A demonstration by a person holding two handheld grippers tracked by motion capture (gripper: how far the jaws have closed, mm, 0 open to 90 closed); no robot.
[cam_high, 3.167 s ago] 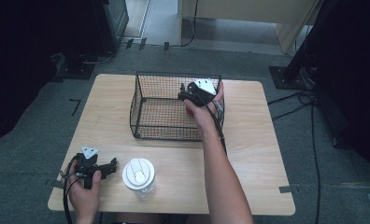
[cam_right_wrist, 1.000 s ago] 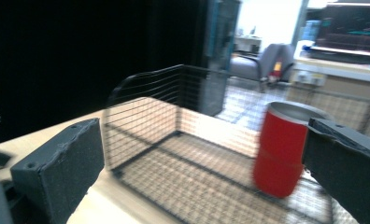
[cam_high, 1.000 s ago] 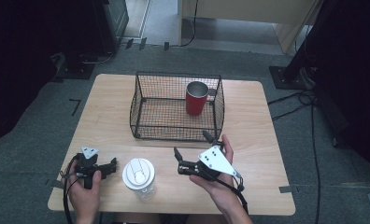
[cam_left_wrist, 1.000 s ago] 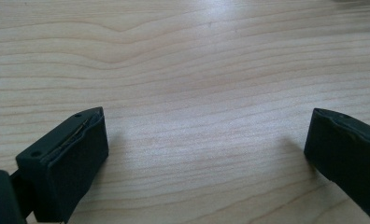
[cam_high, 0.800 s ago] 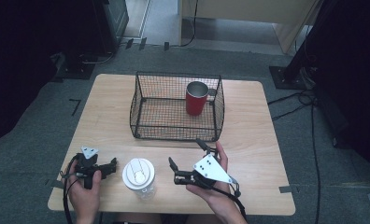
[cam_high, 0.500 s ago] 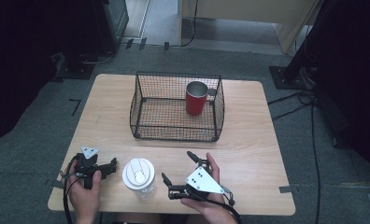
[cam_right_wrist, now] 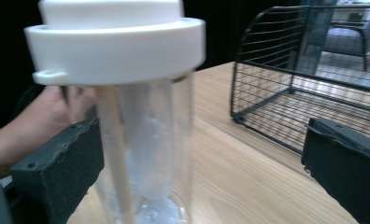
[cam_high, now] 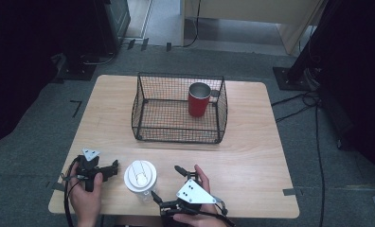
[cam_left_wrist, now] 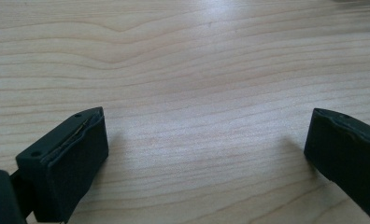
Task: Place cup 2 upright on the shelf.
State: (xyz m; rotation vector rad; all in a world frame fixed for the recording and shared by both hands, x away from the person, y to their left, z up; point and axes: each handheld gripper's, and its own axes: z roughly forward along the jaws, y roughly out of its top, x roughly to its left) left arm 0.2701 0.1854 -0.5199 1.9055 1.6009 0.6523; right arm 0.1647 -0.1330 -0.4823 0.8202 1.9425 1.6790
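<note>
The red mug (cam_high: pixel 198 99) is now standing upright inside the wire basket (cam_high: pixel 143 124), near its right wall, and the right claw (cam_high: pixel 165 187) has let go of it and come back to the near edge of the table (cam_high: pixel 252 161). That suggests the mug's part of the job is finished and the work is turning to the clear bottle (cam_high: pixel 140 180) with the white lid (cam_right_wrist: pixel 113 42), which is standing upright near the front edge, between the two hands. The right claw is sitting wide open, its jaws spread to either side of the bottle; in the right claw's own camera view the bottle (cam_right_wrist: pixel 143 140) is standing close against the left jaw, while the other jaw is well clear of it, so nothing is being gripped yet. The claw probably needs to centre on the bottle before closing. The left claw (cam_high: pixel 111 169) is resting on the table just left of the bottle, also open and holding nothing, with bare wood between its jaws.
</note>
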